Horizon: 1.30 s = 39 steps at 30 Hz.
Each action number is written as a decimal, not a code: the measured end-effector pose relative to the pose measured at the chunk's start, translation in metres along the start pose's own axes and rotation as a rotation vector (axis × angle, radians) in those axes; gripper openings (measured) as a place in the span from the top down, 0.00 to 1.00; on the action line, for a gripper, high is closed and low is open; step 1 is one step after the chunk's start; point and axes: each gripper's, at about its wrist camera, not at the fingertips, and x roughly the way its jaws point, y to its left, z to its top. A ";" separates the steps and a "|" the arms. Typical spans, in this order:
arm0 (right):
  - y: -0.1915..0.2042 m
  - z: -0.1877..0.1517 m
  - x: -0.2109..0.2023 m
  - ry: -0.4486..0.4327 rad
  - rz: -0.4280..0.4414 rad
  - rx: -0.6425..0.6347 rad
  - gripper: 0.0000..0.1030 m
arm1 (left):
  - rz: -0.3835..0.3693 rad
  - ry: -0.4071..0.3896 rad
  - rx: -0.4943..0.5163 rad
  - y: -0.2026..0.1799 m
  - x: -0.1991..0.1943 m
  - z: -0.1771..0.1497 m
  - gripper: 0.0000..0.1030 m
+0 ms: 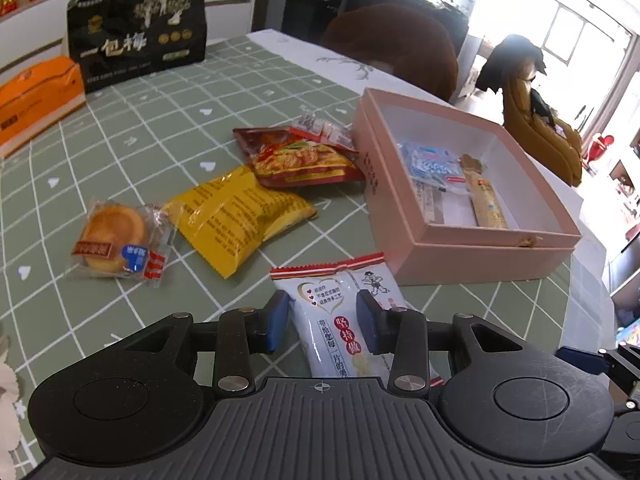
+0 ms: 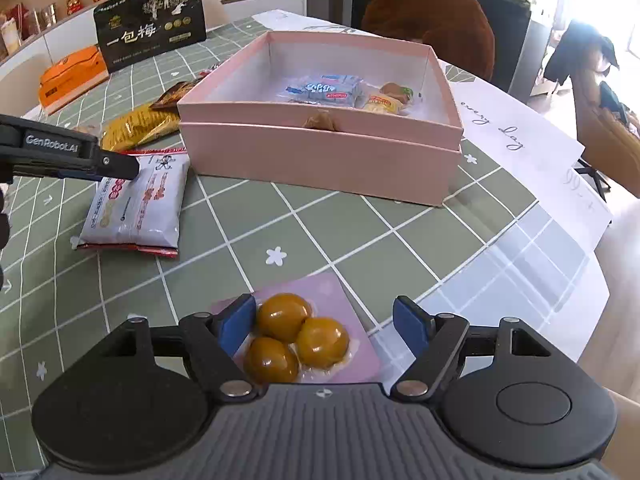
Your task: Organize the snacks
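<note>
White snack packet (image 1: 340, 312), red crimped ends, between parted left tongs (image 1: 322, 320); right tongs (image 2: 324, 322) wide.

Bright daylight from blown-out windows (image 1: 580, 20); fisheye-bent edges.

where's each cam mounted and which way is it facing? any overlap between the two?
Left wrist: on the left tongs, angled down at the white packet between their open jaws; only the tongs show.
Right wrist: on the right tongs, angled down at the pink pack, jaws open; the left tongs enter at the left edge.
Shared: pink box, white packet, black bag, green tablecloth.
</note>
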 end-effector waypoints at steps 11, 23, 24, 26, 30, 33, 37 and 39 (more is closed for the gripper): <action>-0.006 -0.010 -0.005 -0.031 0.016 0.013 0.22 | 0.079 -0.125 0.173 -0.048 -0.025 -0.015 0.59; -0.007 -0.017 -0.005 -0.066 0.010 0.024 0.19 | 0.136 -0.001 0.309 -0.075 0.016 -0.019 0.58; -0.006 -0.018 -0.005 -0.069 0.008 0.024 0.18 | 0.132 -0.001 0.318 -0.076 0.016 -0.020 0.58; -0.006 -0.020 -0.005 -0.076 0.006 0.027 0.17 | 0.113 0.000 0.330 -0.076 0.015 -0.022 0.58; -0.006 -0.022 -0.006 -0.086 0.006 0.023 0.16 | 0.089 -0.007 0.395 -0.074 0.005 -0.034 0.58; -0.007 -0.023 -0.007 -0.084 0.011 0.022 0.15 | 0.046 0.000 0.400 -0.065 -0.006 -0.047 0.56; -0.008 -0.025 -0.008 -0.090 0.010 0.022 0.15 | 0.030 -0.019 0.317 -0.039 -0.028 -0.059 0.56; -0.008 -0.025 -0.008 -0.090 0.009 0.025 0.15 | 0.005 -0.023 0.183 -0.017 -0.034 -0.055 0.58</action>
